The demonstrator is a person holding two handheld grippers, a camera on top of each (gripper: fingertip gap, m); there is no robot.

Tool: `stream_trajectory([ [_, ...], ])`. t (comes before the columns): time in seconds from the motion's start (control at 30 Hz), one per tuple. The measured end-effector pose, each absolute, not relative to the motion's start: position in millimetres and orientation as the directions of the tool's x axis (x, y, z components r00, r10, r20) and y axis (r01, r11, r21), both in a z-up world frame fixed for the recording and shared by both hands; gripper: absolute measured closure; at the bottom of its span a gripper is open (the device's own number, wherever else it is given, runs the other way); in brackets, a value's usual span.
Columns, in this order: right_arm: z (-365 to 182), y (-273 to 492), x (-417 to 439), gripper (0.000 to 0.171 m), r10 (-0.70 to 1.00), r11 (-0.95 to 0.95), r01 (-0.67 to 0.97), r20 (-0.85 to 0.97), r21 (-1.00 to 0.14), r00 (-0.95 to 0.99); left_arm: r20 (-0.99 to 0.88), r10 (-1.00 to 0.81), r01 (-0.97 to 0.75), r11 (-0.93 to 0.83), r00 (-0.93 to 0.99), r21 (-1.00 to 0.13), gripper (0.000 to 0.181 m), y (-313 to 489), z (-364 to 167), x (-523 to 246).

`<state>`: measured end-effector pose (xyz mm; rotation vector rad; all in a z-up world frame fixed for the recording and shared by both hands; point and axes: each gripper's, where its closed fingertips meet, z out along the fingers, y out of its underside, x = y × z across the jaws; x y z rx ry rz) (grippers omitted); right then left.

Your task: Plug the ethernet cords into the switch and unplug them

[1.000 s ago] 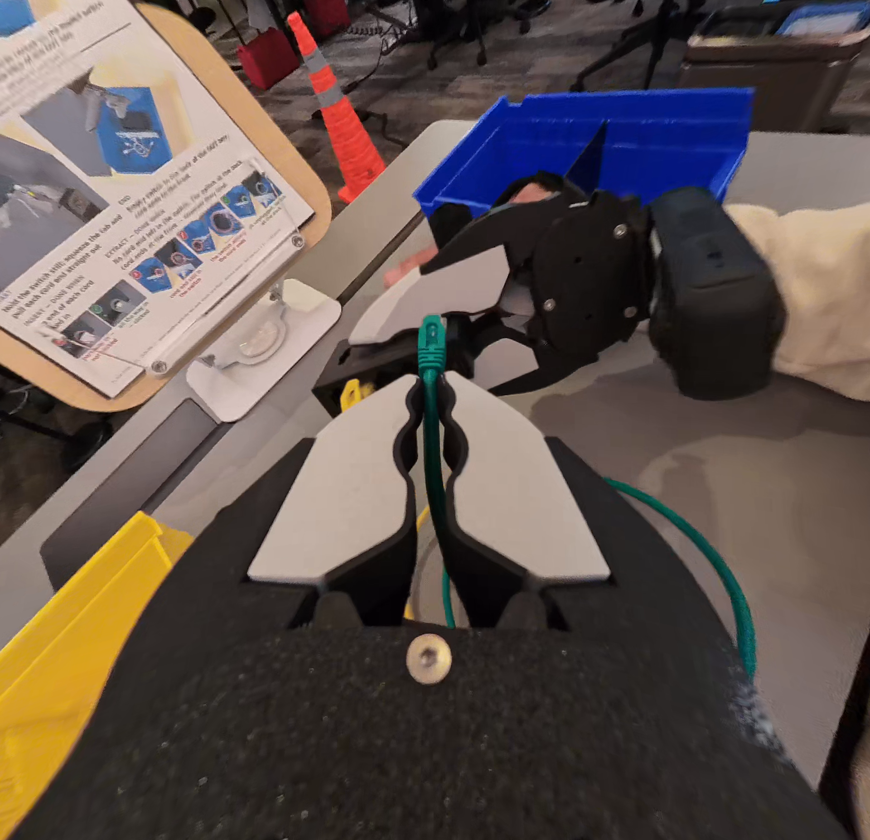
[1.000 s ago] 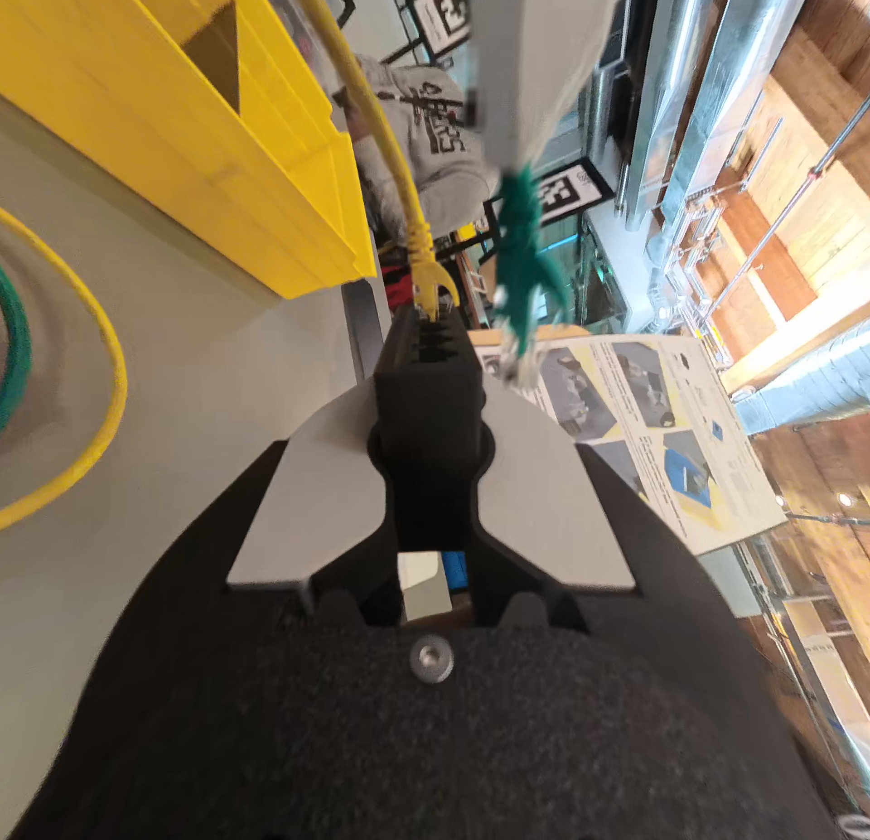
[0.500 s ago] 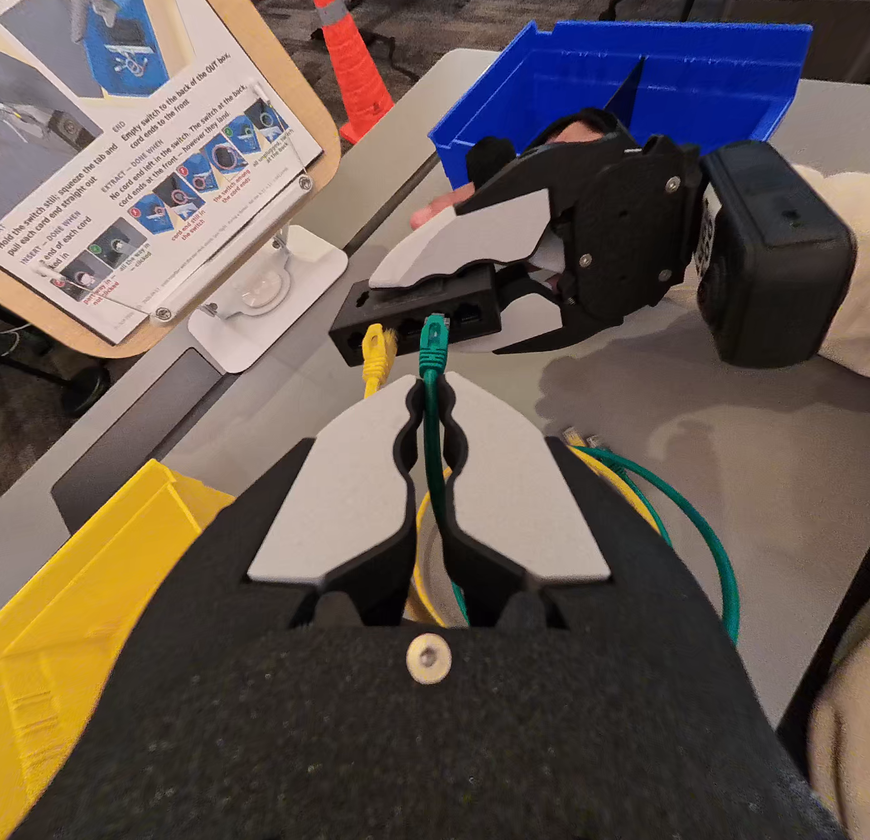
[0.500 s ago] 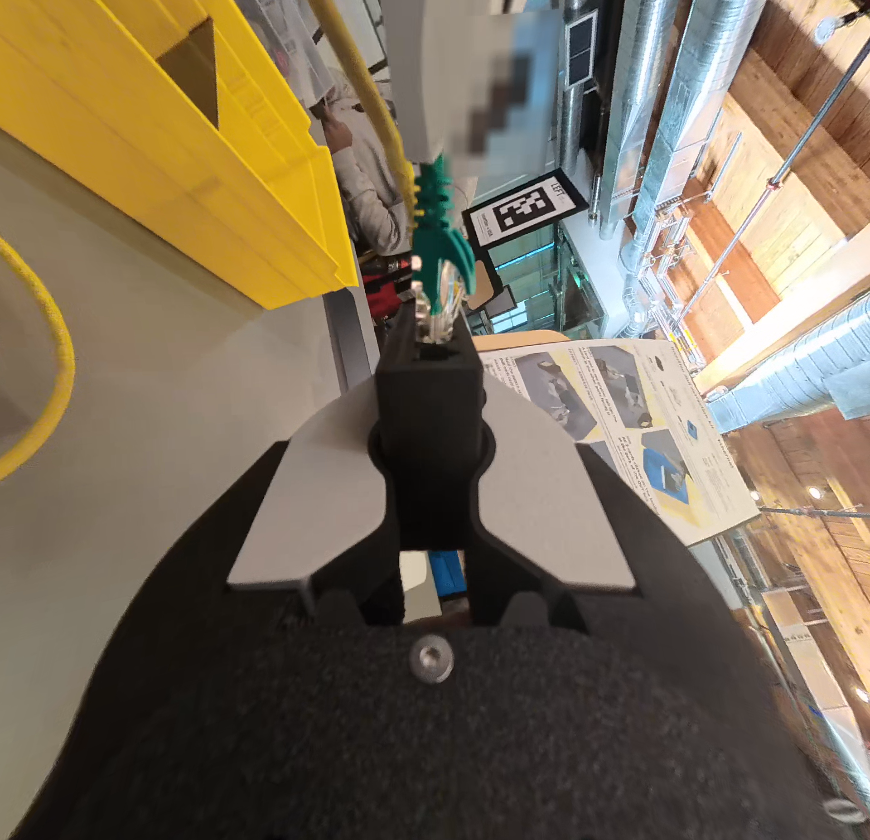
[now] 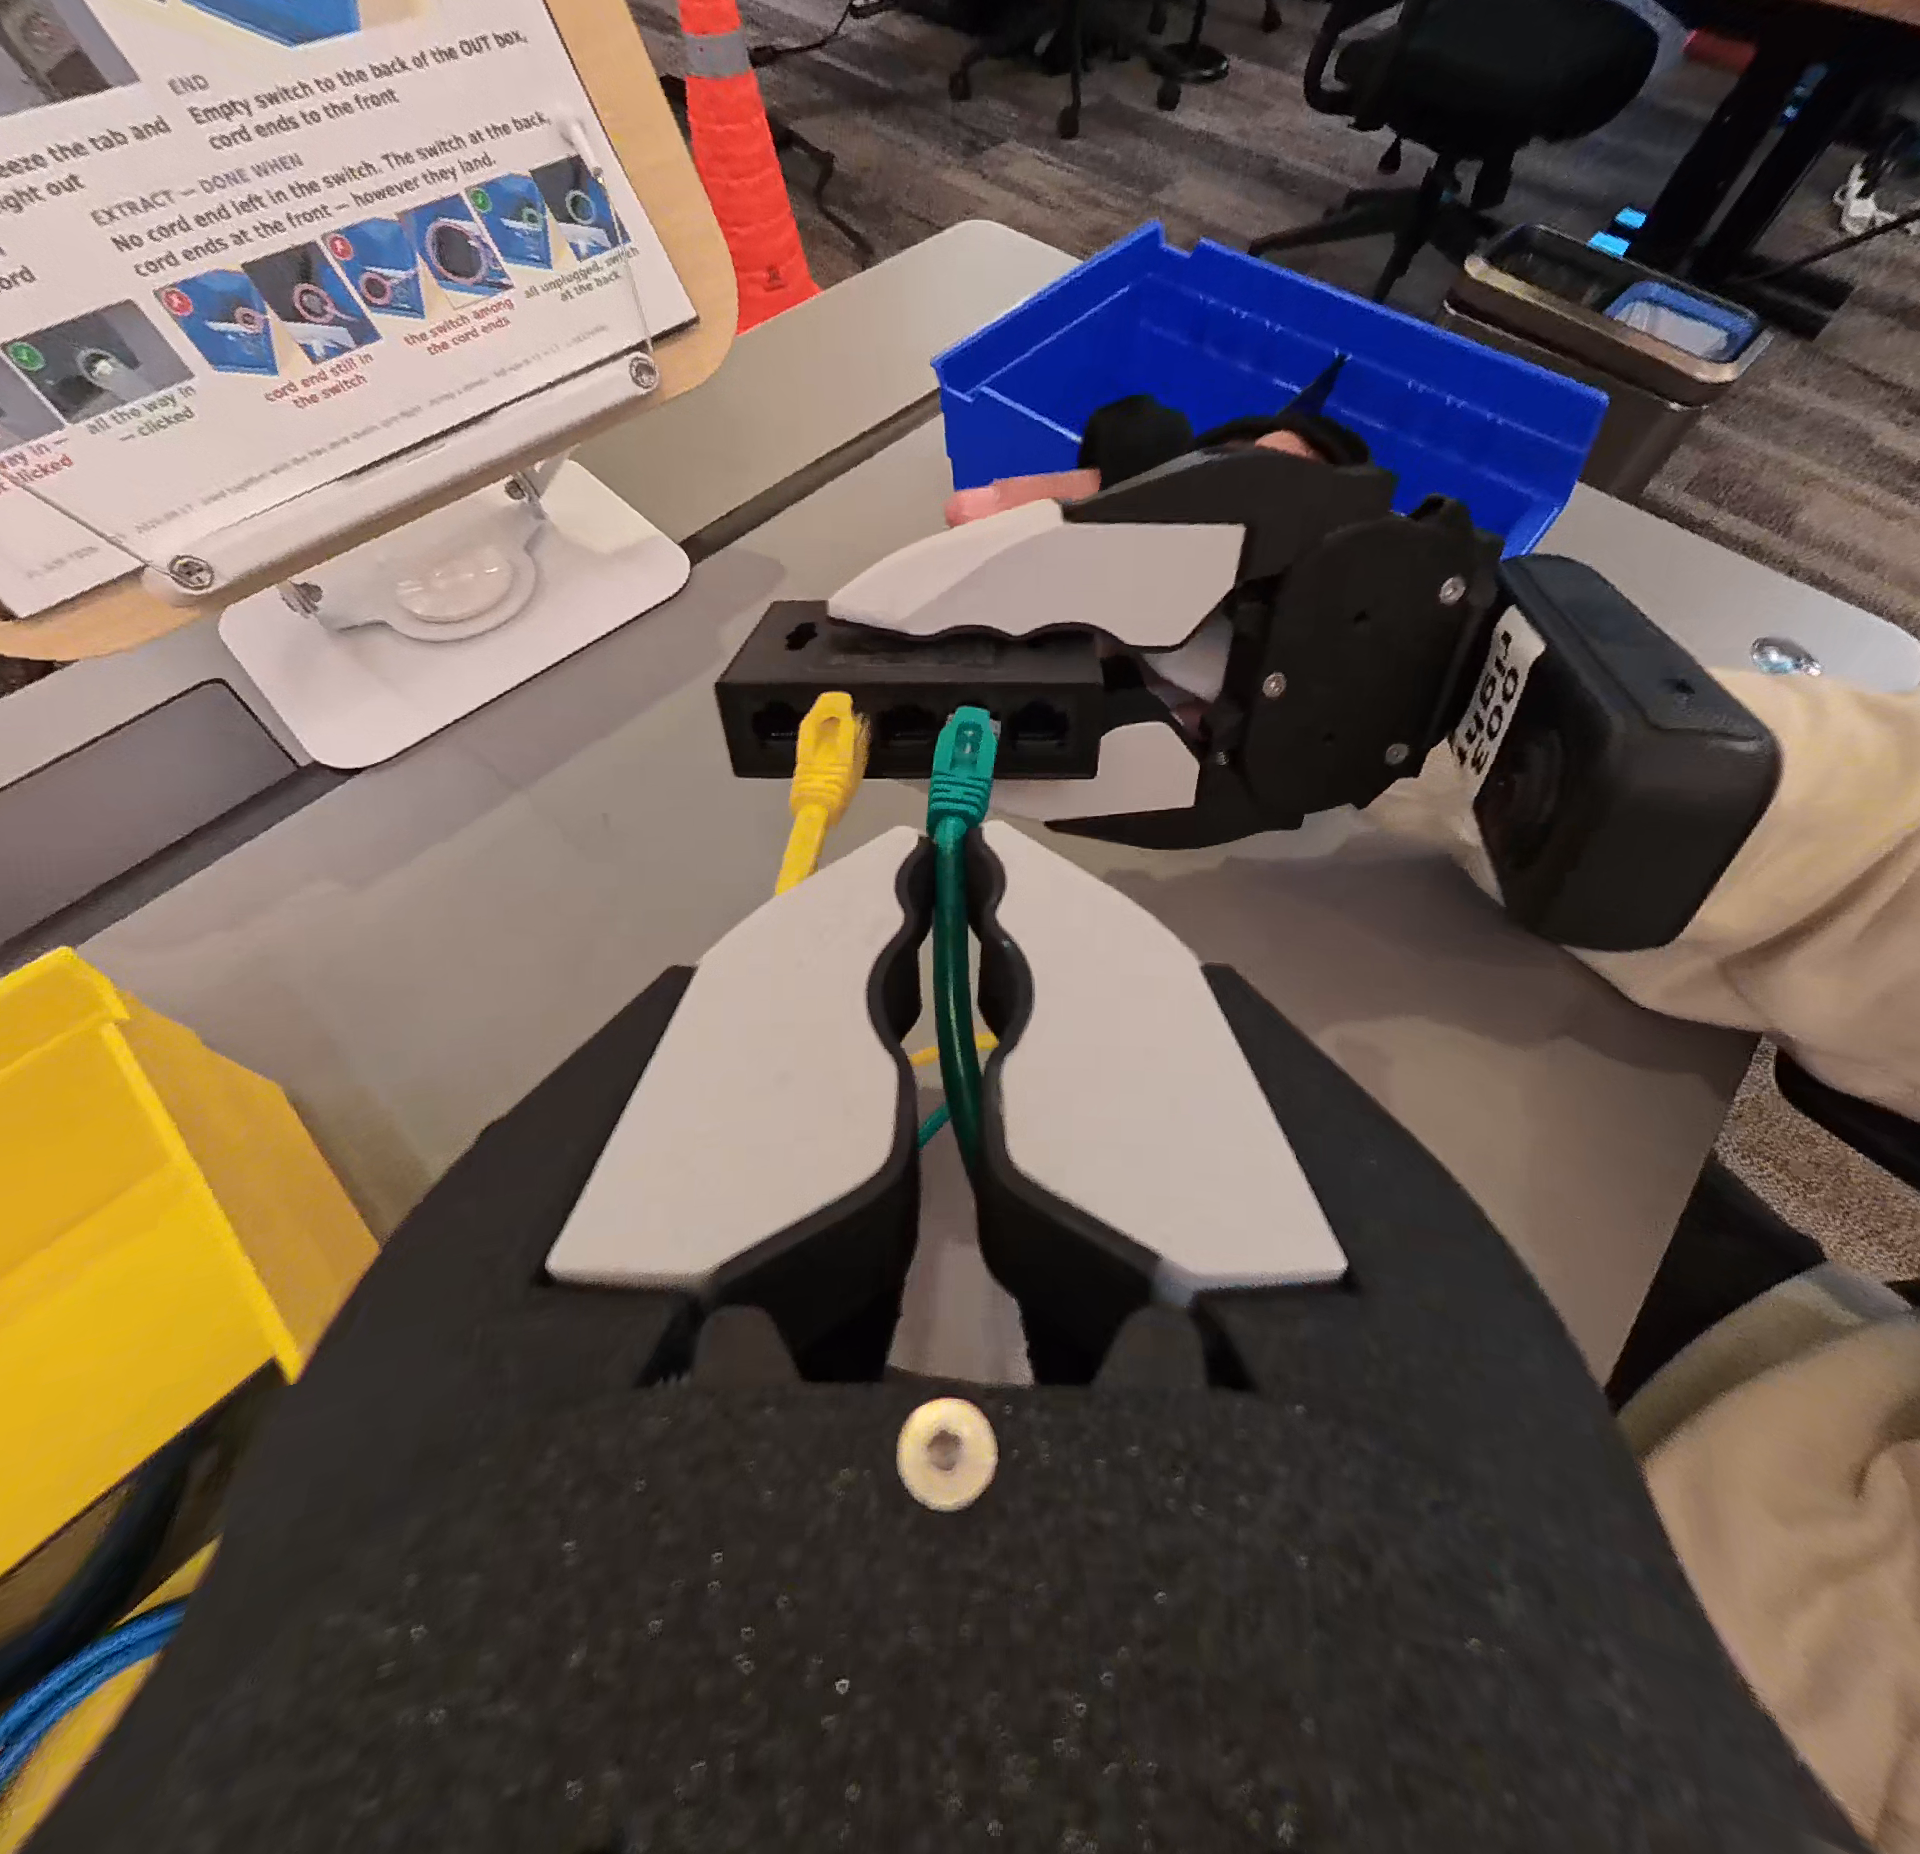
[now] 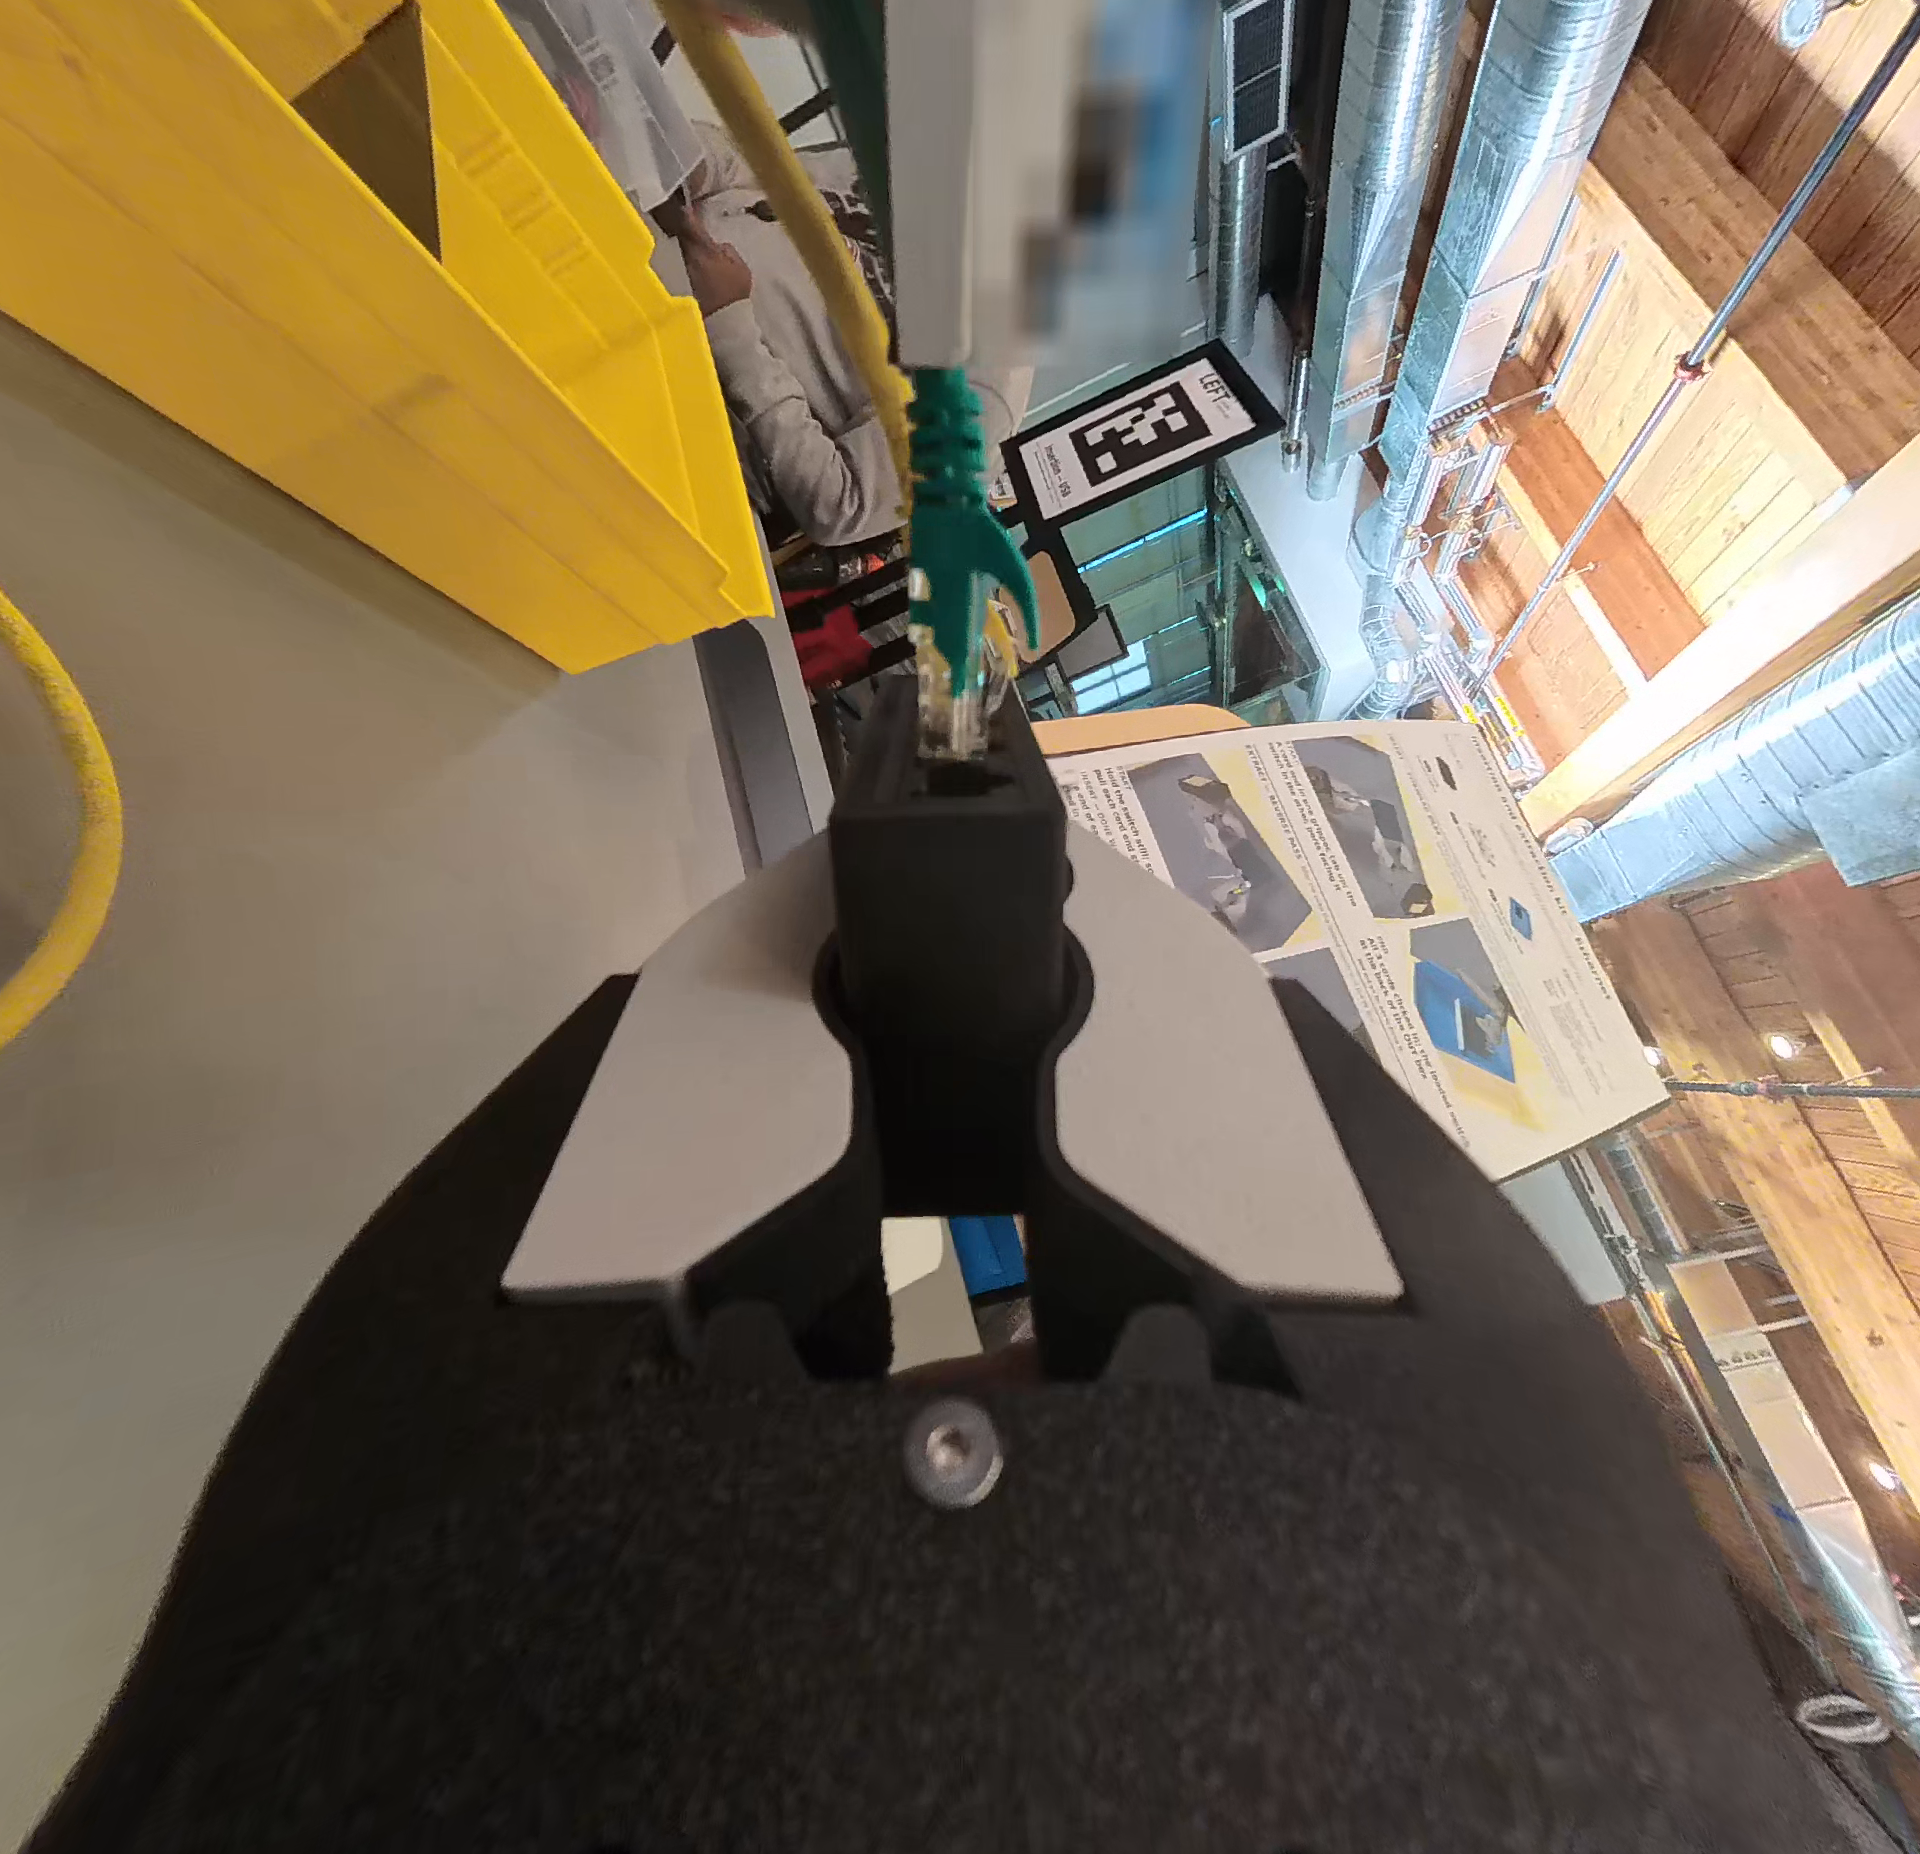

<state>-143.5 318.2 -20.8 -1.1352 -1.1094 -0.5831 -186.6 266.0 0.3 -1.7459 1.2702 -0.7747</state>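
The left gripper [image 5: 948, 848] jaws pinch the green cord [image 5: 954, 983], plug pointing into the switch [image 5: 909, 708] clamped lengthwise by the right gripper [image 6: 951, 869].

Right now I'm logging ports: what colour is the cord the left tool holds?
Green cord; left wrist view shows it best.

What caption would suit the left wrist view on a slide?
Left tongs push the green cord into the black switch held by the right tongs, beside the plugged yellow cord.

Grey-fingered black tool [image 5: 951, 848], cream sleeve [image 5: 1829, 869]
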Motion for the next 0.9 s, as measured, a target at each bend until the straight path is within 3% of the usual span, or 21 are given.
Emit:
stream_trajectory([
  [0.67,-22.3,323.8,-137.8,0.141,0.137,0.316,0.857,0.913,-0.407,0.383,0.129,-0.928,-0.362,-0.261,0.349,-0.895,0.176,270.9,-4.2,-181.0],
  [0.9,-23.4,321.1,-141.5,0.141,0.133,0.333,0.859,0.921,-0.389,0.366,0.012,-0.933,-0.428,-0.177,0.361,-0.886,0.177,269.2,-7.5,-181.2],
])
